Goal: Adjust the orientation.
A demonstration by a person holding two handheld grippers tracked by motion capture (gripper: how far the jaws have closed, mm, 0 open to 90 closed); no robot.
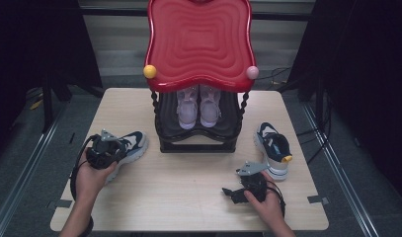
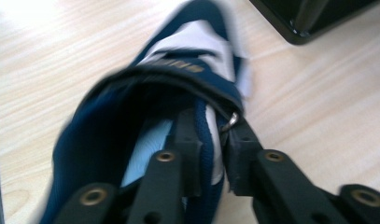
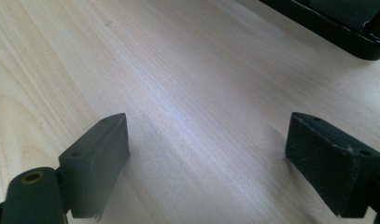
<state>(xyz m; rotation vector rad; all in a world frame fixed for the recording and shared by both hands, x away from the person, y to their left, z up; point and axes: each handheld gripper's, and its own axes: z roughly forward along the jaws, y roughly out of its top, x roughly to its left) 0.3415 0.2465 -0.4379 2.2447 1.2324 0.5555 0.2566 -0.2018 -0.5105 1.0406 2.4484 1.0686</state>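
A navy and white sneaker [image 1: 134, 142] lies on the table's left side, toe pointing toward the black rack. My left gripper [image 1: 115, 149] is shut on its collar wall. In the left gripper view one jaw sits inside the sneaker [image 2: 187, 42] and the other outside, so the left gripper [image 2: 213, 154] pinches the padded navy edge. The matching sneaker [image 1: 273, 145] rests at the right, with a yellow tip at its heel. Near the front edge my right gripper [image 1: 231, 193] is held by a hand, and the right gripper [image 3: 206, 158] stands open over bare wood.
A two-level shoe rack stands at the back centre, with a red wavy top [image 1: 198, 39] and a black lower shelf [image 1: 198, 136] holding a pair of pink sneakers [image 1: 198, 106]. The pale wooden table [image 1: 188, 182] is bare between the hands. Dark floor surrounds it.
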